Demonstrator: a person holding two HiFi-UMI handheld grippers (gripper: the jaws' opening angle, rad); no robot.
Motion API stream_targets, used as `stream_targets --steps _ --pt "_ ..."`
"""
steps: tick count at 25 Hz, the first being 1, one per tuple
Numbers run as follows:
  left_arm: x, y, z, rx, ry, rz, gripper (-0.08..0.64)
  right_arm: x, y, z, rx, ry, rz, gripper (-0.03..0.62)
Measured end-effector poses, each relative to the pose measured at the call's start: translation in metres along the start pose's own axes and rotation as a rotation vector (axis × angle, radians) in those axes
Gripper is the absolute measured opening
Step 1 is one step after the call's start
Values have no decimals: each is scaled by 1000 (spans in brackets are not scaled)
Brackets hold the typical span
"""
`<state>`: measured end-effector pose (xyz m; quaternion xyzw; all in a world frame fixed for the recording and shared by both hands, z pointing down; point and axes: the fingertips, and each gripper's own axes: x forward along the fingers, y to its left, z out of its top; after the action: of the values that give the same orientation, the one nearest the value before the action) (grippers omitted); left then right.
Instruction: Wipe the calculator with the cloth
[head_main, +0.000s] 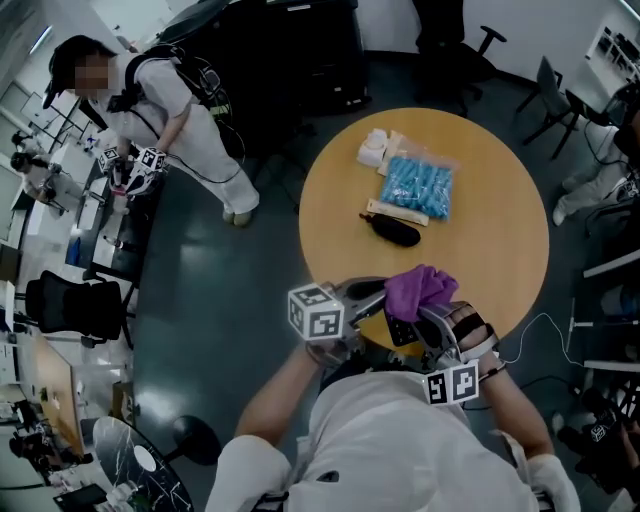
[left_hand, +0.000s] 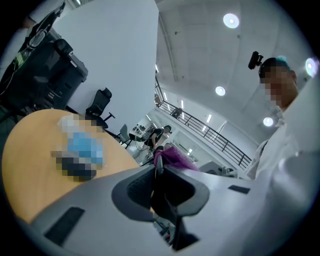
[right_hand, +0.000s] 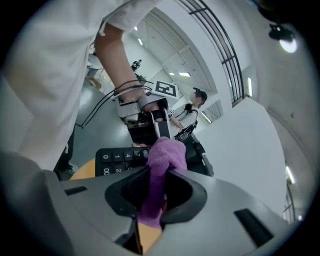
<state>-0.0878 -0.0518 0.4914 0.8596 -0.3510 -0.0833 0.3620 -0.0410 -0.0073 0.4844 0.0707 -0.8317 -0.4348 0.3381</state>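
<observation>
The black calculator (head_main: 401, 330) hangs over the near edge of the round wooden table (head_main: 500, 250), with my left gripper (head_main: 378, 300) shut on one end. In the left gripper view it shows edge-on as a thin dark slab (left_hand: 160, 192) between the jaws of the left gripper (left_hand: 159, 169). My right gripper (head_main: 430, 312) is shut on a purple cloth (head_main: 420, 288), which is bunched on top of the calculator. In the right gripper view the cloth (right_hand: 161, 160) fills the jaws of the right gripper (right_hand: 157, 176) and lies against the calculator's keys (right_hand: 117, 161).
Farther back on the table lie a bag of blue items (head_main: 418, 187), a white bundle (head_main: 373, 150) and a black pouch (head_main: 392, 230). Another person (head_main: 170, 100) stands at a desk to the upper left. Office chairs (head_main: 75, 305) and a white cable (head_main: 545, 325) are on the floor around.
</observation>
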Motion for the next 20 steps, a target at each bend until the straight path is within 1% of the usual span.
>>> stream_targets --steps 1,2,3,6,8,10,12,14,16,17,18,19,20 --pt "-1 -1 -1 -6 -5 1 55 -2 3 -1 -42 9 -5 75" --pt "-3 0 -2 -13 -10 4 55 -4 6 -2 -62 13 0 75" --pt "-5 1 -2 -20 -17 6 55 -5 7 -3 -48 9 17 75" --pt "-13 4 -4 -39 -46 12 55 -11 12 -9 100 -15 90 75" --pt "-19 4 -6 -39 -58 14 55 -18 15 -18 142 -11 113 75" --pt "-22 0 -9 -14 -49 10 55 -22 13 -30 209 0 115 75" --pt "-26 -2 -10 15 -36 6 55 -23 -1 -49 337 9 83 75" --pt "-30 -4 -10 29 -32 5 55 -26 -24 -74 482 21 8 75" --pt "-33 -4 -9 28 -38 11 55 -33 -52 -96 600 25 -81 75" --pt "-34 -4 -9 24 -39 15 55 -37 -65 -101 629 19 -117 75" --pt "-36 -3 -9 19 -37 21 55 -40 -75 -98 631 10 -141 75" --pt "-36 -3 -9 17 -33 25 55 -41 -82 -89 612 -6 -149 75" --pt "-36 -2 -9 16 -29 29 55 -40 -84 -74 581 -31 -138 75"
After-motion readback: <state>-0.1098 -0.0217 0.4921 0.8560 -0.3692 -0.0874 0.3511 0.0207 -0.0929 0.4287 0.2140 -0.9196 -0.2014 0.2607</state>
